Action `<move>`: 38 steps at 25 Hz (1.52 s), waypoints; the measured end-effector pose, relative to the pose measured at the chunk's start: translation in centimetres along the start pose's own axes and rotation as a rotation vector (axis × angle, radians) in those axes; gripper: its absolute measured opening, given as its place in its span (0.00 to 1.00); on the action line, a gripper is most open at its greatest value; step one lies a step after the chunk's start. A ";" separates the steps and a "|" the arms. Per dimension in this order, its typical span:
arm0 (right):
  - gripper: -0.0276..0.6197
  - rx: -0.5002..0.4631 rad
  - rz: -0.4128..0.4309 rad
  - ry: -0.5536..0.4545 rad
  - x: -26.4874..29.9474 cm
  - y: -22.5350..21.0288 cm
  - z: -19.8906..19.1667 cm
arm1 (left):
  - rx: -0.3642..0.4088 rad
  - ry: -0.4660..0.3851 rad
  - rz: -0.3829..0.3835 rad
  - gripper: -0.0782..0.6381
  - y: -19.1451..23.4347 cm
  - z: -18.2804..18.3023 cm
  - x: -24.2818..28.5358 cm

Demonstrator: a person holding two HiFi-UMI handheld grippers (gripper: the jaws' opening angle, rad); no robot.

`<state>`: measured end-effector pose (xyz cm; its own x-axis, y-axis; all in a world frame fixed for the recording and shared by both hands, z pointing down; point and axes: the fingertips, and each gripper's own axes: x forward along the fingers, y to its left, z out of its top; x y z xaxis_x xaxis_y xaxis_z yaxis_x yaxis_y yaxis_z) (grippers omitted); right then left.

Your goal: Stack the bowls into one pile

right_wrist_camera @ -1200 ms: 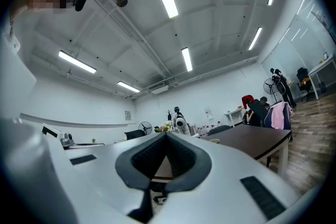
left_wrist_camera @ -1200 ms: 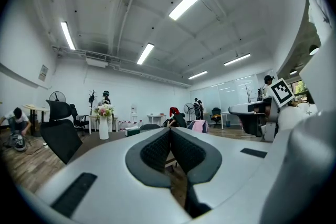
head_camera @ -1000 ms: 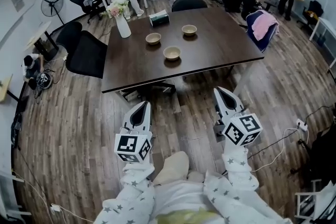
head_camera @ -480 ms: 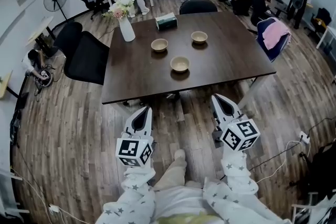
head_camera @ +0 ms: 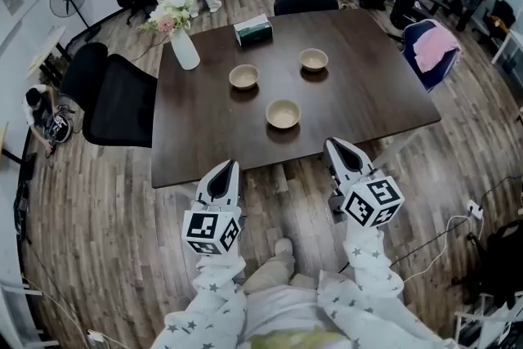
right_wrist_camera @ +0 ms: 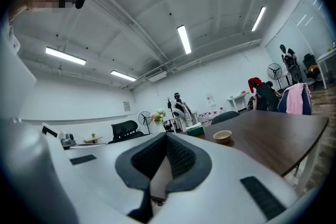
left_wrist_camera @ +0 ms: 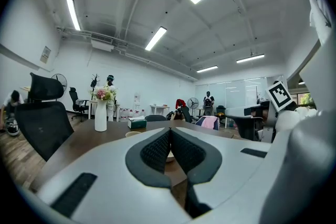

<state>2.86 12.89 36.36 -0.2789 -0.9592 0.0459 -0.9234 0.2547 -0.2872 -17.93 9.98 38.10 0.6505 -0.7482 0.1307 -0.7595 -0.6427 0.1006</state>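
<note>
The person holds both arms forward, the two tongs side by side in the lower half of the head view, both pointing toward the top of the frame. The left tongs have their jaws pressed together with nothing between them. The right tongs reach slightly higher in the frame, their jaws also together and empty. The left cube and right cube sit at the wrist ends. The star-patterned left sleeve and right sleeve run back to the bottom edge.

Three tan bowls stand upright, empty and unstacked on the table. The near bowl sits toward the front edge, with the left bowl and right bowl behind it, apart.
</note>
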 end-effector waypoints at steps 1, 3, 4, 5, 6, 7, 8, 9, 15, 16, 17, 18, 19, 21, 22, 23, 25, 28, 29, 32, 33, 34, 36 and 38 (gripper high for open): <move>0.08 0.001 -0.005 0.003 0.5 -0.3 0.0 | -0.002 -0.002 -0.005 0.14 0.3 0.1 0.6; 0.08 0.003 -0.020 0.004 1.5 -1.1 0.0 | -0.002 -0.006 -0.015 0.14 0.9 0.2 1.8; 0.08 0.006 -0.029 0.002 2.0 -1.5 0.0 | -0.002 -0.007 -0.021 0.14 1.2 0.3 2.4; 0.08 0.012 -0.036 0.000 2.5 -1.9 0.0 | -0.003 -0.007 -0.025 0.14 1.4 0.3 3.0; 0.08 0.019 -0.042 -0.002 2.9 -2.2 -0.1 | -0.005 -0.006 -0.029 0.14 1.7 0.2 3.5; 0.08 0.026 -0.046 -0.001 3.2 -2.5 -0.2 | -0.008 -0.004 -0.030 0.14 1.9 0.1 3.8; 0.08 0.030 -0.049 0.002 3.5 -2.8 -0.3 | -0.011 -0.002 -0.031 0.14 2.0 0.1 4.2; 0.08 0.032 -0.053 0.003 3.8 -3.0 -0.3 | -0.012 -0.003 -0.031 0.14 2.2 0.1 4.5; 0.08 0.052 -0.063 0.021 5.2 -4.6 -0.4 | -0.028 0.001 -0.064 0.14 2.2 0.1 6.8; 0.08 0.057 -0.064 0.026 5.4 -4.9 -0.5 | -0.030 0.005 -0.069 0.14 2.1 0.0 7.1; 0.08 0.061 -0.066 0.030 5.7 -5.3 -0.5 | -0.032 0.011 -0.072 0.14 2.1 -0.2 7.5; 0.08 0.065 -0.067 0.034 6.1 -5.6 -0.6 | -0.035 0.017 -0.073 0.14 2.2 -0.3 8.0; 0.08 0.069 -0.068 0.040 6.5 -6.0 -0.6 | -0.039 0.023 -0.071 0.14 2.3 -0.4 8.5; 0.08 0.077 -0.064 0.054 7.8 -6.9 -0.9 | -0.050 0.034 -0.061 0.15 2.8 -0.8 9.7; 0.08 0.082 -0.061 0.062 8.6 -7.4 -1.0 | -0.055 0.038 -0.054 0.14 3.1 -0.9 10.4; 0.08 0.086 -0.056 0.069 9.4 -7.9 -1.2 | -0.060 0.043 -0.047 0.14 3.5 -1.0 11.2; 0.08 0.091 -0.041 0.082 11.2 -8.8 -1.2 | -0.066 0.052 -0.031 0.14 4.1 -1.1 12.6; 0.08 0.097 -0.009 0.098 13.9 -10.2 -0.8 | -0.070 0.072 -0.003 0.15 5.1 -1.4 14.8; 0.08 0.100 0.002 0.104 14.8 -10.7 -0.7 | -0.072 0.080 0.008 0.14 5.4 -1.5 15.4; 0.08 0.110 0.033 0.129 17.1 -12.2 -0.4 | -0.085 0.104 0.051 0.14 6.5 -1.6 17.3; 0.08 0.115 0.038 0.143 17.8 -12.7 -0.4 | -0.090 0.109 0.063 0.14 6.8 -1.6 18.0; 0.08 0.119 0.039 0.159 18.5 -13.4 -0.4 | -0.095 0.112 0.073 0.15 7.0 -1.6 18.6; 0.08 0.127 0.048 0.184 19.9 -14.7 -0.4 | -0.106 0.118 0.093 0.14 7.3 -1.6 19.8; 0.08 0.138 0.072 0.204 21.3 -15.5 -0.4 | -0.117 0.125 0.117 0.15 7.6 -1.8 20.8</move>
<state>11.12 -11.44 42.20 -0.4033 -0.8910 0.2086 -0.8581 0.2890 -0.4244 -10.22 -10.15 43.34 0.5572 -0.7858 0.2686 -0.8303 -0.5237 0.1904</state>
